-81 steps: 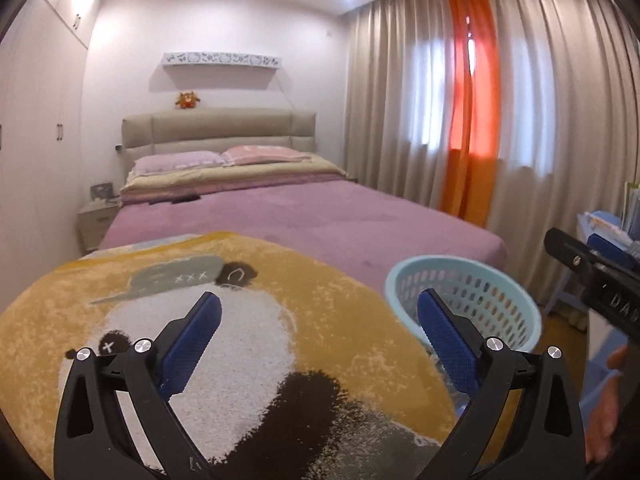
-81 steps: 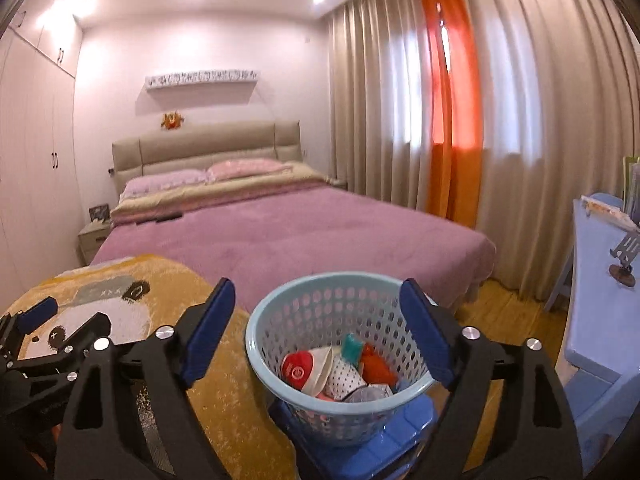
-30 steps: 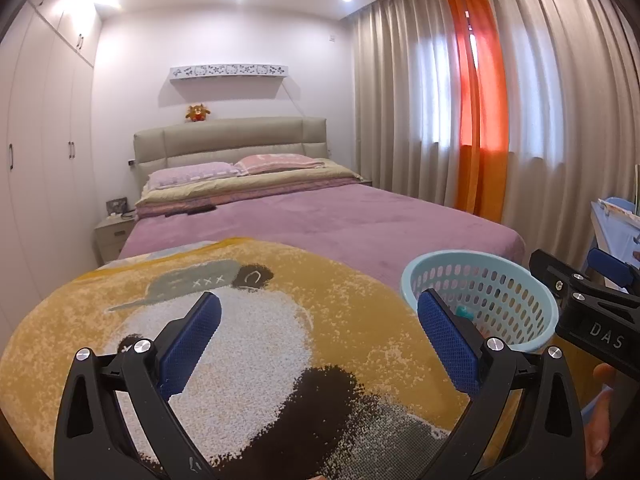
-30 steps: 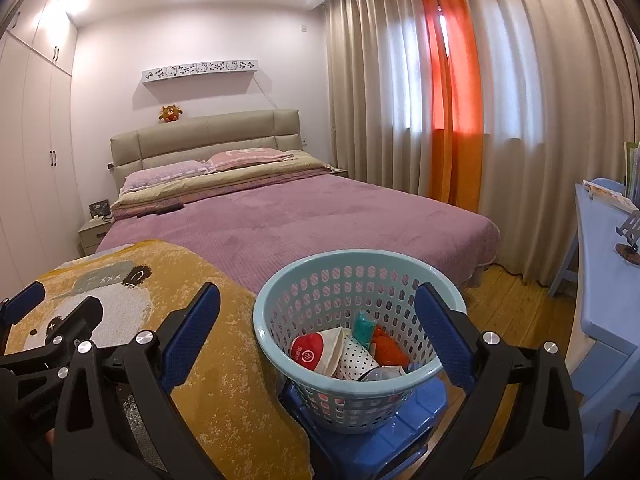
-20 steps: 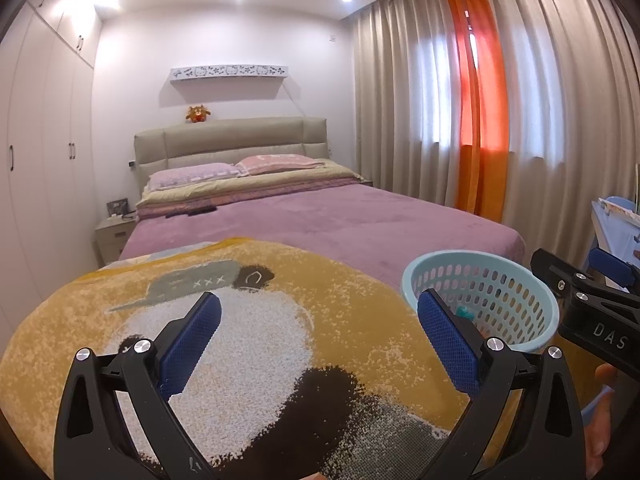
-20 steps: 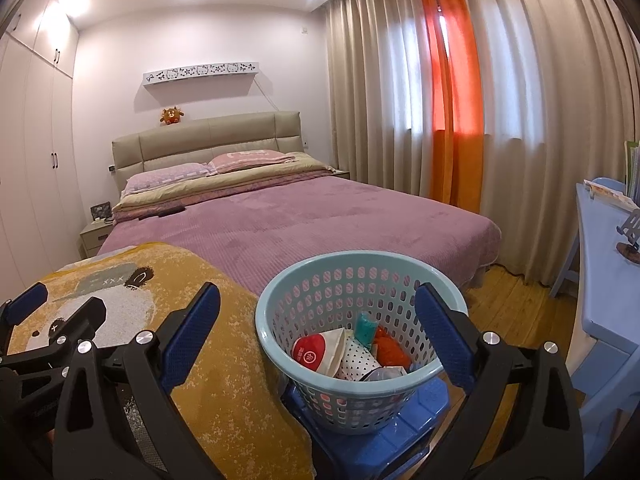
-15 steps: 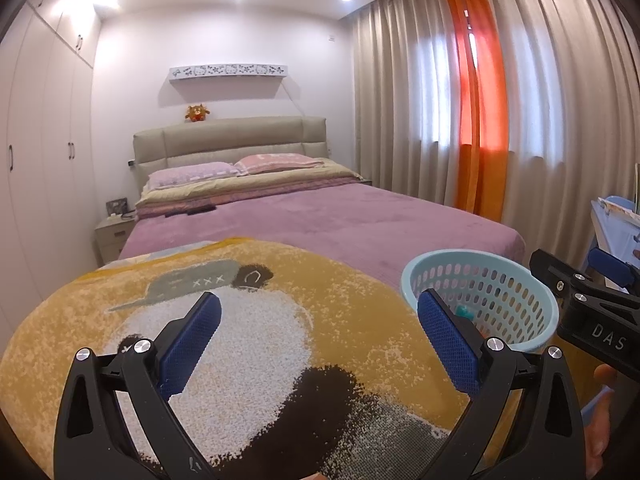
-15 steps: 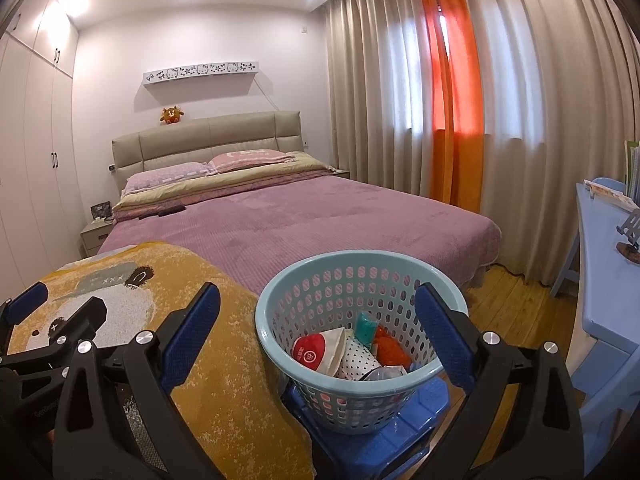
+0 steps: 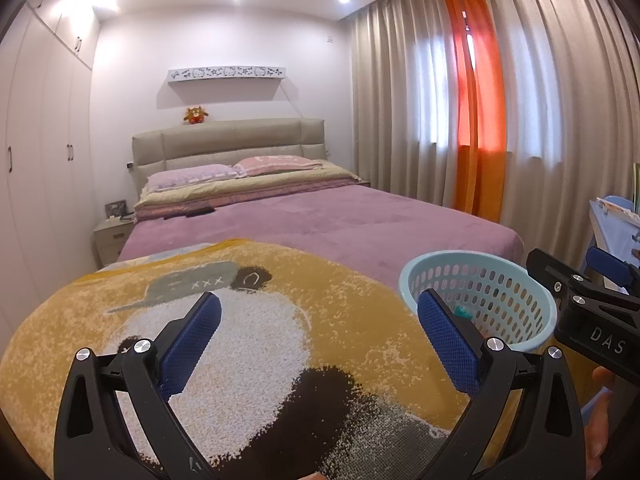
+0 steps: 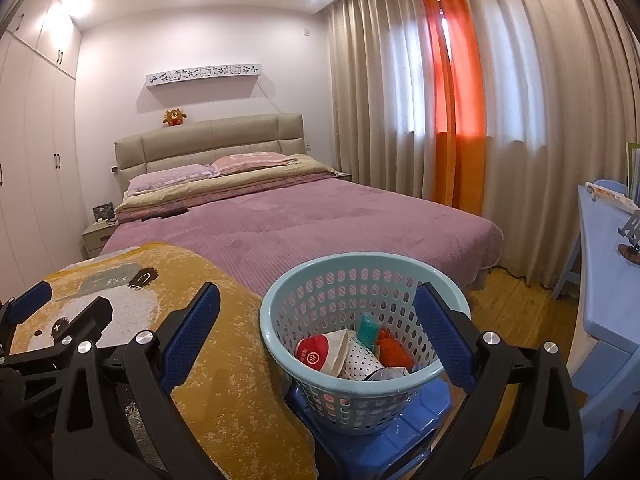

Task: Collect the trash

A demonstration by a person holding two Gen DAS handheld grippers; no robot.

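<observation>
A light blue perforated basket stands on a blue plastic stool. It holds trash: a red and white paper cup, a dotted cup, a teal piece and an orange piece. My right gripper is open and empty, its jaws either side of the basket in view, held back from it. My left gripper is open and empty over the yellow panda blanket. The basket also shows in the left wrist view at right.
A purple bed fills the middle of the room, with pillows and a dark object near its head. Curtains cover the right wall. A light blue desk stands at right, wardrobes at left, wooden floor by the basket.
Both grippers have risen slightly and steadied since 2.7 s ago. Over the last second nothing has visibly moved. Both stay open.
</observation>
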